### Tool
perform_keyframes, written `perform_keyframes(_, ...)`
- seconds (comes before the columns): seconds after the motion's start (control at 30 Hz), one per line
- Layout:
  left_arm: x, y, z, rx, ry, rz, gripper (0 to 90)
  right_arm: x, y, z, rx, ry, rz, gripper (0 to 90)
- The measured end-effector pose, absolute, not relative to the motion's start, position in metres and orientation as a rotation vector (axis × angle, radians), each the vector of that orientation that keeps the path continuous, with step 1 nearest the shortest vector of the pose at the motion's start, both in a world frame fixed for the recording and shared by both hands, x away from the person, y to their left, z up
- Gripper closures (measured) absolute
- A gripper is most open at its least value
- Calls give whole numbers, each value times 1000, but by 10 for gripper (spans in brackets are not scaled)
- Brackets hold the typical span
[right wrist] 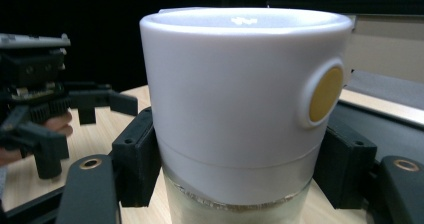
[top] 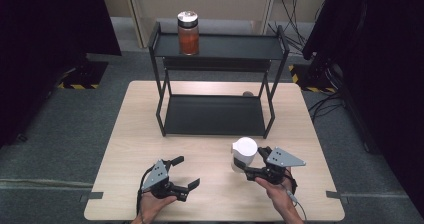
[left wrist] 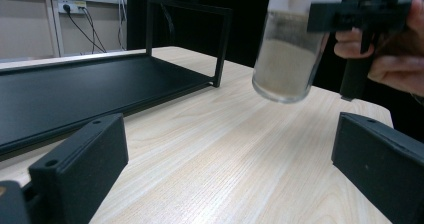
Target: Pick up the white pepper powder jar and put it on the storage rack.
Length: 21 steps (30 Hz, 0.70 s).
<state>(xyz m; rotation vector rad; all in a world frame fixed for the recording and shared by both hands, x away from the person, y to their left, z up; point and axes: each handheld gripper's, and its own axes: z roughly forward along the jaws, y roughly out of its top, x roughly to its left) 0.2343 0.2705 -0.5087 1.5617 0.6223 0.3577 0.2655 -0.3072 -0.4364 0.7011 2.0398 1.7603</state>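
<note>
we hold the clear glass jar with the tall white plastic lid and pale powder inside (top: 244, 155) in the right gripper (top: 253, 165), whose black jaws are clamped on either side of the jar just under the lid; in the right gripper view the pads (right wrist: 136, 156) press the body where lid meets glass. in the left gripper view the jar's base (left wrist: 280, 86) hangs clear of the pale wooden table (top: 210, 194), tilted a little, so its long axis runs nearly upright.

the relation that matters, we judge: from the jar the black metal two-tier shelf rack (top: 215, 115) lies toward 11 o'clock in the high view, its lower tray (top: 200, 119) near and bare, its upper tray (top: 235, 46) farther on, bearing an orange-filled glass jar with a shiny lid (top: 188, 33) at its left end.

our left gripper (top: 186, 173) rests at about 8 o'clock from the held jar, jaws spread wide around nothing. the right hand is the nearer one to the rack.
</note>
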Motion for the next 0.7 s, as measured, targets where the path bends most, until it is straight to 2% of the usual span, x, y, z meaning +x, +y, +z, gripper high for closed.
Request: perform_keyframes(0.7,234,271,-509,1558,624,357,11,301,-296,-362,650,2053,1790,307)
